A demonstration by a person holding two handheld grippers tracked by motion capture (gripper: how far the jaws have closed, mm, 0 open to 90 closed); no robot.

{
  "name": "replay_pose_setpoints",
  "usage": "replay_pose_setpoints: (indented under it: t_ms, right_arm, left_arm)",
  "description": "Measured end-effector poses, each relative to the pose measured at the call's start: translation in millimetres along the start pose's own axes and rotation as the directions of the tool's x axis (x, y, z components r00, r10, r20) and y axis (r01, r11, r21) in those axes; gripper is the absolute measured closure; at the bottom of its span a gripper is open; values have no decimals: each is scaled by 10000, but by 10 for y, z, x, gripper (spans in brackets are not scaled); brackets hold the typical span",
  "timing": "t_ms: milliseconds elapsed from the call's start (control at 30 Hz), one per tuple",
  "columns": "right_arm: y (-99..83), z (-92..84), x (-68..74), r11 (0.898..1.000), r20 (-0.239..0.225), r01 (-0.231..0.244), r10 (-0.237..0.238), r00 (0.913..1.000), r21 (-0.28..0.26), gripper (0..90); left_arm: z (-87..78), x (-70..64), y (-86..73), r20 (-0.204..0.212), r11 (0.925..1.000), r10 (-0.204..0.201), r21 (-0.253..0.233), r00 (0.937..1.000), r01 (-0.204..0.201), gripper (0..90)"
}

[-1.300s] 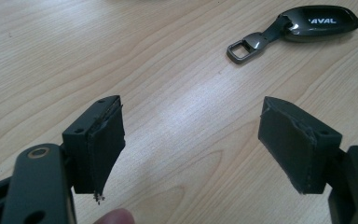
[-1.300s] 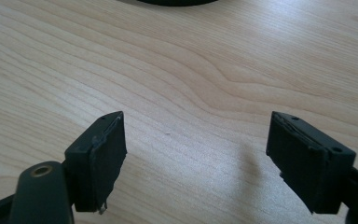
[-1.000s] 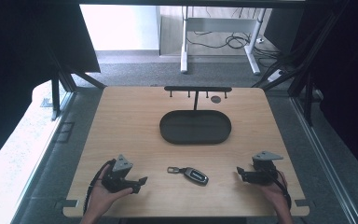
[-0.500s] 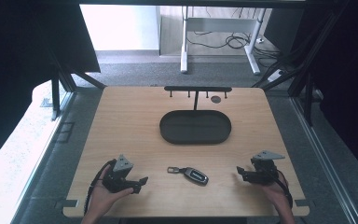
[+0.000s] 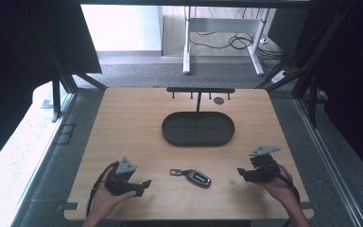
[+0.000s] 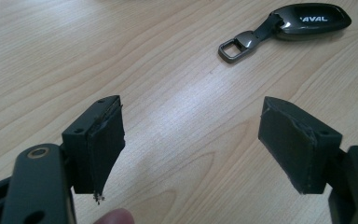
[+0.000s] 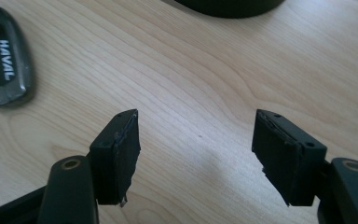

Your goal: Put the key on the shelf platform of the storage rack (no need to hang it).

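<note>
A wooden table [image 5: 137, 123] seen from above, with a person's two hands coming in from the near edge, each holding a black two-jaw gripper. A dark car key fob [image 5: 197, 177] with a metal ring at its left end lies flat on the bare wood near the front edge, between the two grippers and touching neither. The left gripper [image 5: 143, 184] rests low at the near left, pointing right toward the fob; its jaws are spread wide with only bare wood between them. The right gripper [image 5: 240, 172] is at the near right, pointing left toward the fob; its jaws have just been closing, yet they are parted and grasp nothing. Beyond the fob, toward the middle of the table, sits a black oval tray [image 5: 170, 135]. Behind it at the far edge stands a black hook rack [image 5: 200, 90].
</note>
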State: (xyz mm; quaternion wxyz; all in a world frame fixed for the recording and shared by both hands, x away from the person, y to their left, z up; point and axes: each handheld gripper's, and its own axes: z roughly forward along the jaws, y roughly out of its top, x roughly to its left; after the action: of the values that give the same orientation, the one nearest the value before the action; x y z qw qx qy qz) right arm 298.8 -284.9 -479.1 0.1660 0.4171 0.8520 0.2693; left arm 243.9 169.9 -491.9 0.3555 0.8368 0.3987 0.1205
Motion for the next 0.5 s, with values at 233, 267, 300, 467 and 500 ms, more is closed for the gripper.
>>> replay_pose_setpoints:
  t_ms: [233,267,300,467,500]
  right_arm:
    - [250,-69,80,9975,-411,661,-649,9970,270,327]
    - [250,-69,80,9975,-411,661,-649,9970,270,327]
    - [272,-69,87,9968,-463,752,-738,9962,275,327]
    - [422,-29,203,9894,-492,1280,-1248,9910,685,341]
    - [445,-16,231,9874,-527,1396,-1359,9893,743,343]
  left_arm:
    - [3,-23,13,47,10000,72,6,10000,-72,227]
    - [7,-22,13,48,10000,68,13,10000,-68,227]
    - [11,-20,12,57,10000,66,27,10000,-66,227]
    - [24,-30,12,129,10000,39,-11,9999,-39,224]
    - [28,-31,13,154,10000,84,-25,9998,-84,223]
